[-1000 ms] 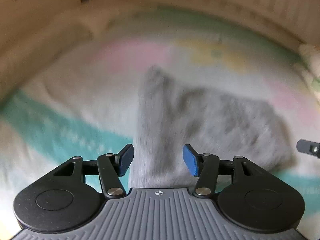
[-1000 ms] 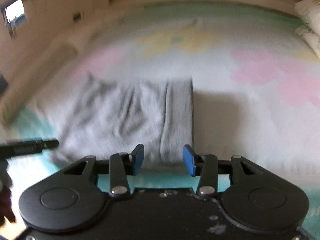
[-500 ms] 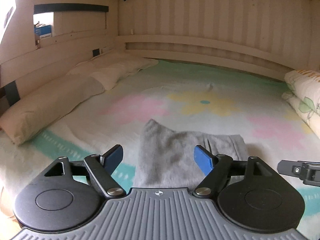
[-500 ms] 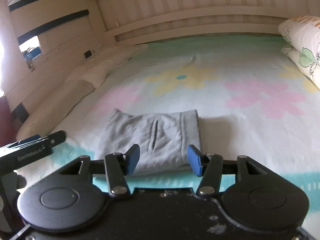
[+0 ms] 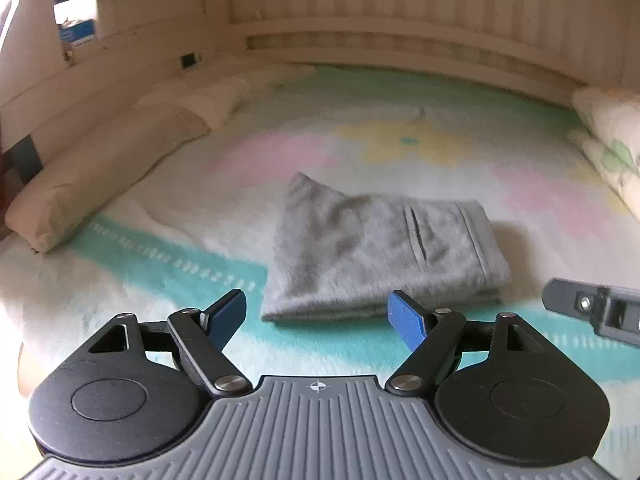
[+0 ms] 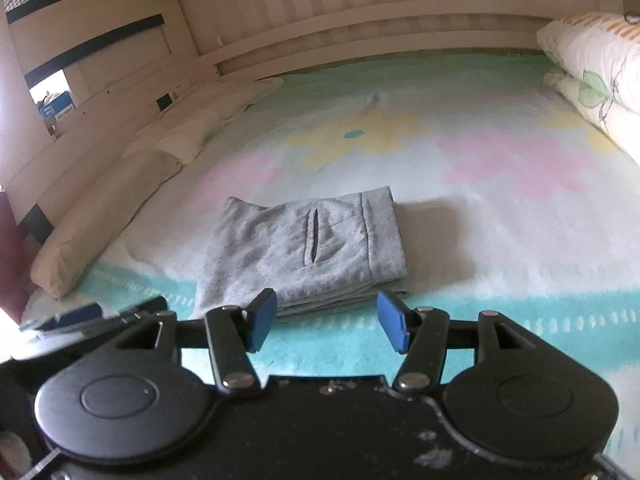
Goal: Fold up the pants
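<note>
The grey pants point(image 5: 380, 248) lie folded into a thick, compact rectangle on the flowered blanket point(image 5: 400, 144), their pocket slit facing up. In the right wrist view the pants point(image 6: 304, 252) sit just beyond the fingertips. My left gripper point(image 5: 316, 312) hovers short of the near folded edge, open, with nothing between its blue pads. My right gripper point(image 6: 326, 312) is likewise above and short of the bundle; its jaws are opening and hold nothing. Each gripper shows at the edge of the other's view: the right gripper point(image 5: 592, 308), the left gripper point(image 6: 92, 316).
Long beige pillows point(image 5: 100, 176) line the left side of the bed under a wooden wall with a shelf niche point(image 5: 76, 32). A folded floral quilt point(image 6: 592, 68) is stacked at the far right. The blanket point(image 6: 500, 248) spreads flat around the pants.
Both grippers have drawn back and upward from the pants, and their jaws have spread wider. The pants stay folded on the blanket, now farther from the fingertips.
</note>
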`<state>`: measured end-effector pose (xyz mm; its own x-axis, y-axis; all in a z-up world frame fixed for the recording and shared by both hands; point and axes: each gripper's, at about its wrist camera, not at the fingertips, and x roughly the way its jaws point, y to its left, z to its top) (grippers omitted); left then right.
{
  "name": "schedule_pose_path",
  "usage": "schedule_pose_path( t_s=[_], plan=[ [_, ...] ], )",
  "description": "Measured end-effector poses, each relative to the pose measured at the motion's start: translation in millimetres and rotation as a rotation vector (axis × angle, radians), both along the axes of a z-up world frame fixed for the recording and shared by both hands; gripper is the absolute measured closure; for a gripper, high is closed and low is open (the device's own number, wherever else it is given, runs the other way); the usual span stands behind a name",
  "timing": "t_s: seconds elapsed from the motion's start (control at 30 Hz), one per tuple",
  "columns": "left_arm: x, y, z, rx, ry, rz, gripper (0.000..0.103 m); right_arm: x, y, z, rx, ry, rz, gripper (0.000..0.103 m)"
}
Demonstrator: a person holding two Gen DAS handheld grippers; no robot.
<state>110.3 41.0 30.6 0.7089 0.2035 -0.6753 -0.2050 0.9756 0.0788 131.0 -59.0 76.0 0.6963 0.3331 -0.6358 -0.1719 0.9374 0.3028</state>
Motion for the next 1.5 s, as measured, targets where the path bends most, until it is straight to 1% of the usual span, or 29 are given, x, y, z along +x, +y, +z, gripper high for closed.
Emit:
schedule_pose_path(
  t_s=[0.13,0.37,0.53,0.67,0.83,1.5],
  plan=[
    [-1,-3,-3,-0.006,0.028,-0.01,0.026,3,0,-2,-0.003,0.051,-0.013,0.043],
    [1,2,-7,-0.052,0.06,0.012,0.026,6,-1,-6,-0.002,0.076,-0.027,0.043],
    [4,5,-10,-0.051,0.07,0.036,0.026,13,2,-15,-0.005,0.117,-0.03,0.042],
    [5,5,-10,-0.041,0.07,0.041,0.026,14,6,-14,0.001,0.11,-0.017,0.042],
    [8,5,-11,-0.056,0.08,0.044,0.026,14,10,-12,0.005,0.104,-0.007,0.042],
    [10,1,-14,-0.062,0.105,0.044,0.026,18,10,-17,0.006,0.13,-0.01,0.04]
  ],
)
